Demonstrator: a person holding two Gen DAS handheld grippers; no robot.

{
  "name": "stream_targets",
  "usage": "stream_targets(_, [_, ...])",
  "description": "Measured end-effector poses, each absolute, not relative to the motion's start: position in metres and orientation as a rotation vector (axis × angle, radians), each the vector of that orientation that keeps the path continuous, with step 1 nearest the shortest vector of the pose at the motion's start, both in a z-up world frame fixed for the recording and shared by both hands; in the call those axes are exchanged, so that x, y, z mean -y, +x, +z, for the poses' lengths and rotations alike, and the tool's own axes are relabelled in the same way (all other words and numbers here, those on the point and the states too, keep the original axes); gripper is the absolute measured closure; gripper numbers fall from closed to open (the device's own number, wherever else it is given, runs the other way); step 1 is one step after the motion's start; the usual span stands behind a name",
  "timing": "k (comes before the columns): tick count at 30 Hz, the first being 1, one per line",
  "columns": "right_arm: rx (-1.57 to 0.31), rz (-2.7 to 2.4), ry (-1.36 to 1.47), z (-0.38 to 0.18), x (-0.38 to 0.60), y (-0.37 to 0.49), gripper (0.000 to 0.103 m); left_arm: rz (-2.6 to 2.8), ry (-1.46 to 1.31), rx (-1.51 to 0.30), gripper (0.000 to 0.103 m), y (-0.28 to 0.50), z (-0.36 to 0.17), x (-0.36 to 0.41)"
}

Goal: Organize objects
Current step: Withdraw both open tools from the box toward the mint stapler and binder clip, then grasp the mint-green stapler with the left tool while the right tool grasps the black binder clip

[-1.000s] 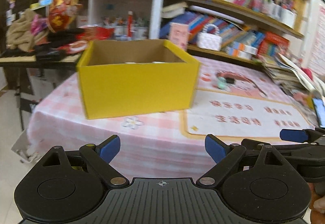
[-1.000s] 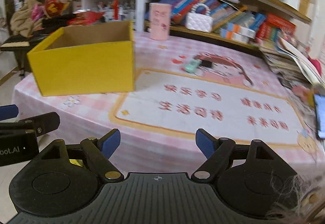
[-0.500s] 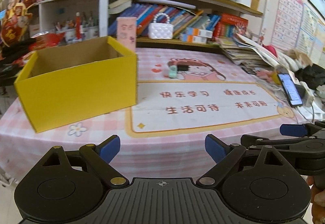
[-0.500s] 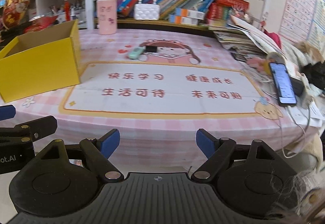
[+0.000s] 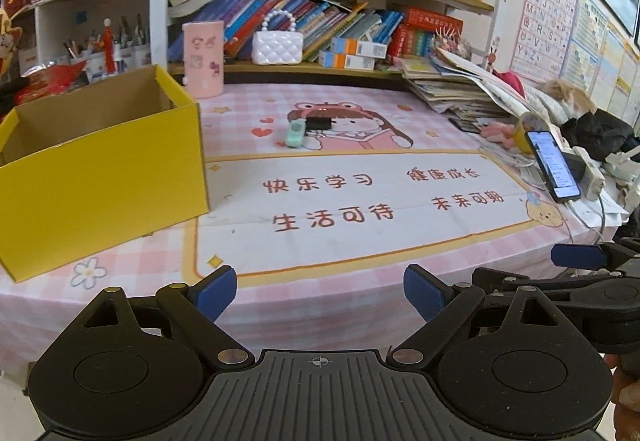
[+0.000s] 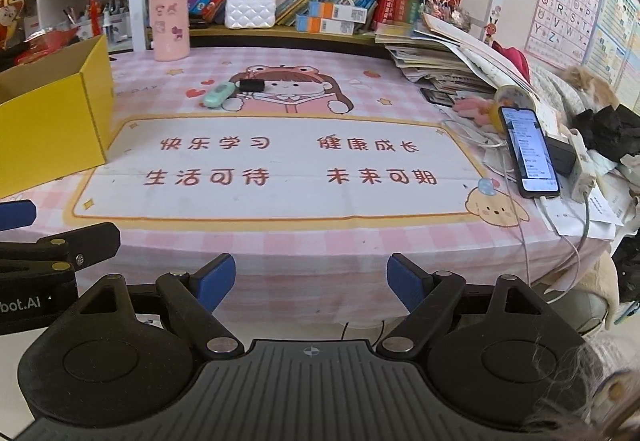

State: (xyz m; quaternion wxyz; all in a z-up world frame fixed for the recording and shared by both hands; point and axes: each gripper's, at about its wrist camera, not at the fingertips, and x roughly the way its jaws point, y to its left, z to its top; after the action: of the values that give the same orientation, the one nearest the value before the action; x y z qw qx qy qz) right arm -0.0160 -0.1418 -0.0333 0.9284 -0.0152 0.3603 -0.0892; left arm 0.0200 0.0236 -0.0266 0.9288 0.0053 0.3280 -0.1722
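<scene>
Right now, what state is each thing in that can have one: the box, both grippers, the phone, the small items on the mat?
Yellow cardboard box: top open, upright.
Left gripper: open, holding nothing.
Right gripper: open, holding nothing.
Phone: screen lit, propped at a tilt.
Mint-green item: lying flat on the mat.
Black binder clip: lying beside the mint-green item.
Pink holder: standing upright.

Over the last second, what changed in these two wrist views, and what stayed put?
Both views swung right: the open yellow cardboard box slid toward the left edge and the lit smartphone came into sight. Nothing was grasped or released. The left gripper and right gripper stay open and empty; the mint-green gadget is unmoved.
</scene>
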Motion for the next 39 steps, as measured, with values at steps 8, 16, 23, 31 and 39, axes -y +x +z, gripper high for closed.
stream_targets(8, [-0.737, -0.134, -0.038, -0.033, 0.158, 0.022, 0.021, -0.309, -0.001, -0.682, 0.01, 0.051, -0.023, -0.009])
stream_targets(16, [-0.716, -0.076, -0.035, -0.026, 0.182, 0.076, 0.022, -0.247, -0.002, -0.704, 0.011, 0.095, -0.023, 0.015])
stream_targets(23, [-0.695, -0.01, -0.008, -0.022, 0.21, 0.124, 0.024, -0.177, -0.016, -0.694, 0.013, 0.138, -0.022, 0.037])
stream_targets(31, [-0.648, 0.072, 0.009, -0.017, 0.23, 0.189, 0.025, -0.061, -0.013, -0.678, 0.02, 0.197, -0.022, 0.051])
stream_targets(39, [-0.635, 0.121, 0.02, -0.016, 0.24, 0.239, 0.029, 0.004, 0.001, -0.72, 0.034, 0.257, -0.046, 0.069])
